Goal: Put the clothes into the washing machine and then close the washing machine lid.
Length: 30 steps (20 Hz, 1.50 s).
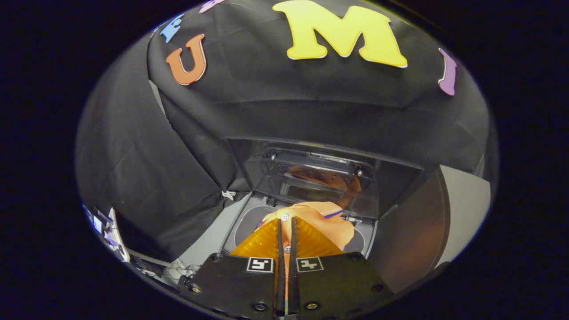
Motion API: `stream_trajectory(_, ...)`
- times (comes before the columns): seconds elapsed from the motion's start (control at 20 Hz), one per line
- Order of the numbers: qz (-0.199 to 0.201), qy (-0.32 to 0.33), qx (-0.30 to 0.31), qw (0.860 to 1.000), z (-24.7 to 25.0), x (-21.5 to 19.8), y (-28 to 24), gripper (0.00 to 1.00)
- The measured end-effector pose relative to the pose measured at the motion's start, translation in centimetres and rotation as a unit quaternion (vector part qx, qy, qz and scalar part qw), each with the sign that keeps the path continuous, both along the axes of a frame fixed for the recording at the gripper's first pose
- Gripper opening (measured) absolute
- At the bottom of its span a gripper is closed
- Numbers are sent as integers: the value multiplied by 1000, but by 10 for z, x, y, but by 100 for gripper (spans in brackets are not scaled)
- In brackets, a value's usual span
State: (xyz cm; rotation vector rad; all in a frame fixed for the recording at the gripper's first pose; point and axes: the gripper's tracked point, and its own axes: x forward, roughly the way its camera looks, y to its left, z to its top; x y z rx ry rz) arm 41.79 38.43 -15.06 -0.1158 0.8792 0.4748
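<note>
We note the tool (287,224) covers most of the cloth (326,218); the washer (249,220) drum beneath is largely hidden.

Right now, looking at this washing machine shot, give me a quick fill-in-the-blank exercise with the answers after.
1. The gripper is shut on an ____ garment.
2. The washing machine lid stands ____.
3. The garment hangs over the machine's ____.
4. The garment's colour is reflected in the ____.

Answers: orange; open; drum opening; lid
</note>
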Motion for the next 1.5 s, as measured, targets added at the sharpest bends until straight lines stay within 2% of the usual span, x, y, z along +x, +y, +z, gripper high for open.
stream_trajectory(0.25, -20, 23, 4, 1000, -42, 4, -5, 6)
stream_trajectory(0.65, -79, 61, 36, 994, -108, 12, 0, 6)
stream_trajectory(0.85, -99, 58, 31, 993, -131, 19, 0, 6)
stream_trajectory(1.1, -137, 88, 6, 987, -163, 20, -11, 6)
stream_trajectory(1.5, -149, 100, 14, 984, -182, 20, -12, 7)
